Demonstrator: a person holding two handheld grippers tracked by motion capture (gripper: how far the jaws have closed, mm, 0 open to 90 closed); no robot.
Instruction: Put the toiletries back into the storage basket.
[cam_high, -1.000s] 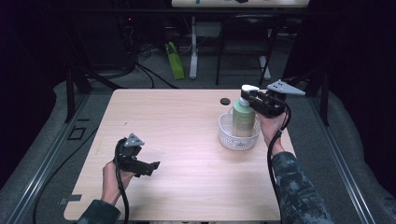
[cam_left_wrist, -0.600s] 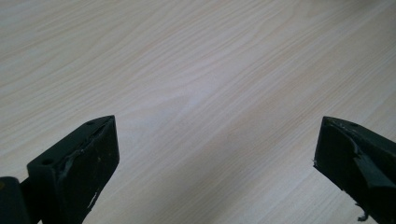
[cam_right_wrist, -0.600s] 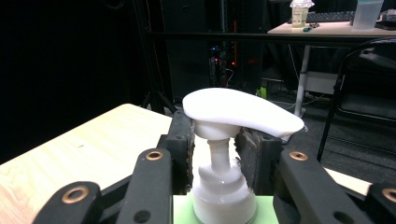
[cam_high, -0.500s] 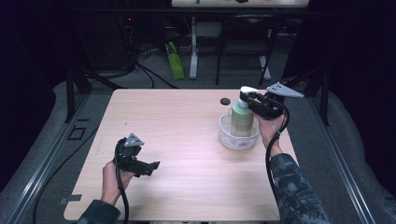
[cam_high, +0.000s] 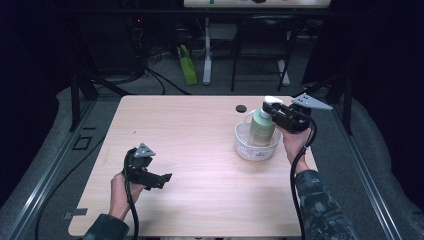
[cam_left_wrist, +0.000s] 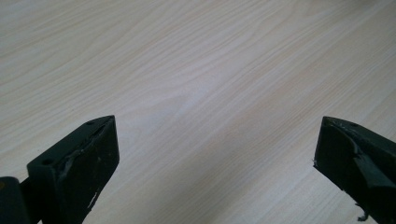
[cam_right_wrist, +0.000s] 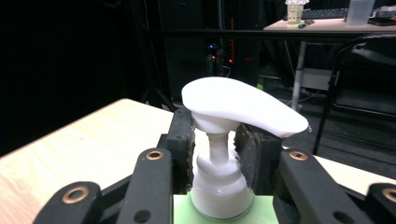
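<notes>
Our right claw (cam_high: 271, 111) reaches level, clamped on the pump bottle (cam_high: 262, 127) in its basket (cam_high: 256, 148) — left claw (cam_high: 159, 179) rests wide on the bench (cam_high: 200, 135).

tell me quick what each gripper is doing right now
Left gripper: open, nothing between its jaws, over the wooden table.
Right gripper: shut on the white pump neck of the green soap bottle.

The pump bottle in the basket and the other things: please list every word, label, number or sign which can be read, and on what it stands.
None can be read.
Pump bottle: pale green label, its print too blurred to read.
White pump head: plain, no mark.
White basket, table, right gripper: no writing.
</notes>
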